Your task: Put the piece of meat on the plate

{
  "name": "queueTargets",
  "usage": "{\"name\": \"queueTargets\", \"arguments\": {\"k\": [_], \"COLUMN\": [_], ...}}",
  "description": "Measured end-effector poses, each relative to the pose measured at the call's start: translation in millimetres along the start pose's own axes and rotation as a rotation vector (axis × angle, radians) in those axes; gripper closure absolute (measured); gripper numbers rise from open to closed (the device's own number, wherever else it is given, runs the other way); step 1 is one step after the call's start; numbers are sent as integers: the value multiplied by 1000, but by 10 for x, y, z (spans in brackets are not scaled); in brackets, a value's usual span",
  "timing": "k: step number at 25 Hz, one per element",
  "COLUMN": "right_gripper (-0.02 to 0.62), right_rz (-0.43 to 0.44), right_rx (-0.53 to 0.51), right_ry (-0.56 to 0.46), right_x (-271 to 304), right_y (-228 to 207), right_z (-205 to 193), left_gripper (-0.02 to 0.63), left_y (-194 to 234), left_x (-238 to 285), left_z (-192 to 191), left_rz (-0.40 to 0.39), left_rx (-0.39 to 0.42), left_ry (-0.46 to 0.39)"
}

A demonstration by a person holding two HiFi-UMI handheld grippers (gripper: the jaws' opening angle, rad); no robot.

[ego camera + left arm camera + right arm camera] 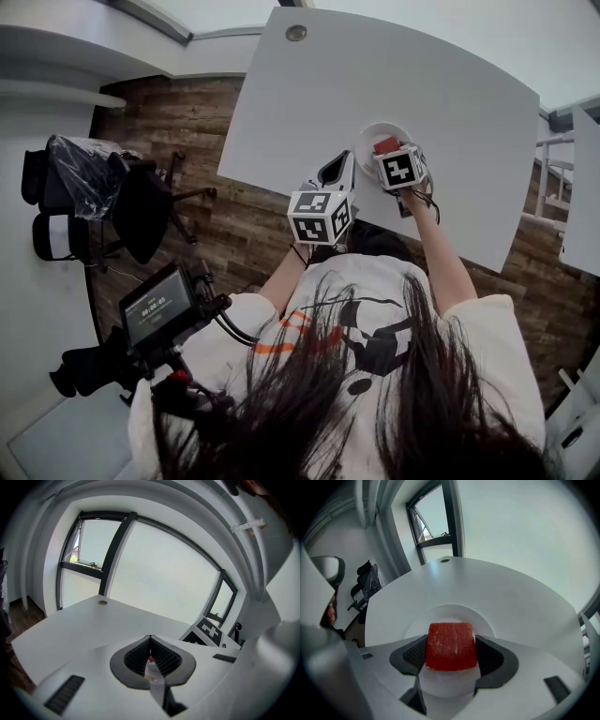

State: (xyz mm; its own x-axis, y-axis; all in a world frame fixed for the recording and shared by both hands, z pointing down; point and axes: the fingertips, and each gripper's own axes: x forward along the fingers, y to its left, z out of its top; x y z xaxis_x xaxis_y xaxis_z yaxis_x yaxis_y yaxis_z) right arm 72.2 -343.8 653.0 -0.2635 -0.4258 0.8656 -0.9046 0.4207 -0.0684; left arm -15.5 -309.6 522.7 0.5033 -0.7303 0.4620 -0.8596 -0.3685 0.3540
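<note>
The piece of meat, a red slab with squared edges and a faintly grained top face, sits between the jaws of the right gripper. The ribbed pads press on its two opposite side faces, with the jaws parted only by its width. It looks light and fairly stiff, more a moulded block than soft flesh. Its flat sides give the pads a good seat, so taking it across the middle seems sound and it is unlikely to sag or slip.

Directly beyond and below the jaws lies the white plate, but whether the meat touches it cannot be told. The plate rests on the white surface.

The left gripper is held off to the side with its jaws brought together, gripping nothing.
</note>
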Motion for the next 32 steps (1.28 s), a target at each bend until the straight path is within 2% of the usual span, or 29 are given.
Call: {"name": "queueTargets", "arguments": {"k": [9, 18, 27, 30, 32], "right_gripper": [284, 282, 284, 284, 284], "right_rz": [8, 7, 49, 94, 141], "right_rx": [-42, -33, 135, 246, 355], "right_ry": [-10, -21, -151, -235, -286], "right_x": [0, 22, -257, -456, -586], "right_y": [35, 10, -77, -85, -68], "right_z": [10, 37, 271, 344, 375], "left_gripper": [601, 601, 601, 601, 601], "left_y": [11, 43, 115, 120, 118], "left_x": [1, 11, 13, 35, 27], "left_z": [-40, -33, -6, 5, 10], "left_rz": [7, 13, 29, 27, 26], "left_rx": [-11, -9, -20, -20, -20], "left_ry": [9, 6, -6, -8, -11]}}
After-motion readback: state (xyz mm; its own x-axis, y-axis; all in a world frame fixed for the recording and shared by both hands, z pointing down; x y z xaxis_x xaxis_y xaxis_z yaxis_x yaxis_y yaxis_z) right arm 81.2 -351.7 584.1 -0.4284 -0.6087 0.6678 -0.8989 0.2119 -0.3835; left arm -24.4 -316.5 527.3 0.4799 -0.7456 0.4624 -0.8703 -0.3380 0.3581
